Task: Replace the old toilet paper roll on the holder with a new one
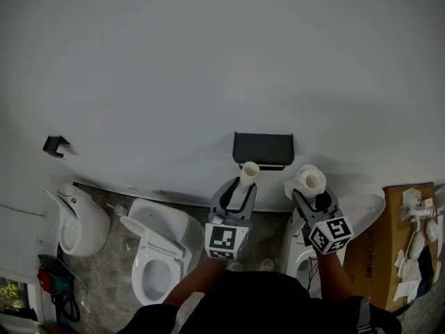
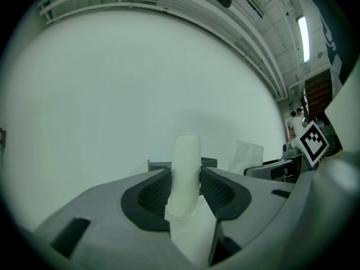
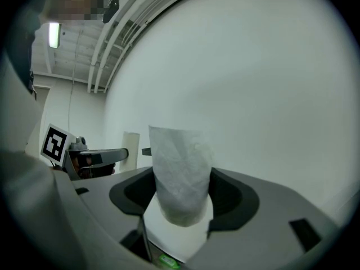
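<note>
A dark paper holder (image 1: 263,149) hangs on the white wall. My left gripper (image 1: 245,180) is shut on a thin, nearly bare old roll (image 1: 249,171), held upright just below the holder's left end. In the left gripper view that old roll (image 2: 185,173) stands pinched between both pads. My right gripper (image 1: 310,191) is shut on a full white new roll (image 1: 306,181), held below and right of the holder. The new roll (image 3: 181,173) fills the space between the right jaws. The holder's bar is hidden from the head view.
A white toilet (image 1: 158,256) with raised seat stands below left. A urinal (image 1: 80,223) sits further left. A second white fixture (image 1: 361,211) and a brown cardboard box (image 1: 389,249) with crumpled paper lie at the right. A small black hook (image 1: 55,145) is on the wall.
</note>
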`<state>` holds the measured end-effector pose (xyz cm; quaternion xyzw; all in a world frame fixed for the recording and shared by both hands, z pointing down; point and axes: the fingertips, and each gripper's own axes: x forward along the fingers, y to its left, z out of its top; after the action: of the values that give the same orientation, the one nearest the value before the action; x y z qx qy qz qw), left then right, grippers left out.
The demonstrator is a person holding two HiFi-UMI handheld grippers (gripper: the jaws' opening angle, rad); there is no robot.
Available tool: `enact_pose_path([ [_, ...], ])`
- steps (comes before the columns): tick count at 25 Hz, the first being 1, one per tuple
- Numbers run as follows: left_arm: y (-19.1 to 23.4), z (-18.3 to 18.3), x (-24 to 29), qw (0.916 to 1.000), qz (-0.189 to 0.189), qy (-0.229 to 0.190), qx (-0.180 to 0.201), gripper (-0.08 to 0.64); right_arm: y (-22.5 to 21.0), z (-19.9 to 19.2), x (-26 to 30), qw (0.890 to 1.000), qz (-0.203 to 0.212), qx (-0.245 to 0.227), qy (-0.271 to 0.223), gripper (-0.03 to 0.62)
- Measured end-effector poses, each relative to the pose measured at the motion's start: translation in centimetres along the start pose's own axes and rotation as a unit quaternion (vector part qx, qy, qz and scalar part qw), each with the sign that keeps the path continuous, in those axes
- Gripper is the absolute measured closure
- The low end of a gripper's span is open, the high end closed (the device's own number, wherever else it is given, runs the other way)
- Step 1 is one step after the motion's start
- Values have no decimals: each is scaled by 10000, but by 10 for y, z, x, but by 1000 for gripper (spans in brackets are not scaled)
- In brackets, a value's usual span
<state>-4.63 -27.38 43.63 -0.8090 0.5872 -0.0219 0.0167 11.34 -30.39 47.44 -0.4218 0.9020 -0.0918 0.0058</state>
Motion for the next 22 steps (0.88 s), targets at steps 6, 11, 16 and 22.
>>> enact_pose_path([
  [6,24,-5,-15,9997,172,109,102,399,-7,2,9,9972,-183,667,-287,318],
  [11,40,-1,-30,9998,175,-74,-12,399,-12,6,11,9908,-371,1191,-520,318],
  [16,51,-2,-36,9992,268,-154,-263,397,-24,0,15,9730,-444,2165,-662,318],
  [22,48,-7,-39,9993,97,-81,-340,397,-46,-3,17,9332,-648,3396,-984,318],
])
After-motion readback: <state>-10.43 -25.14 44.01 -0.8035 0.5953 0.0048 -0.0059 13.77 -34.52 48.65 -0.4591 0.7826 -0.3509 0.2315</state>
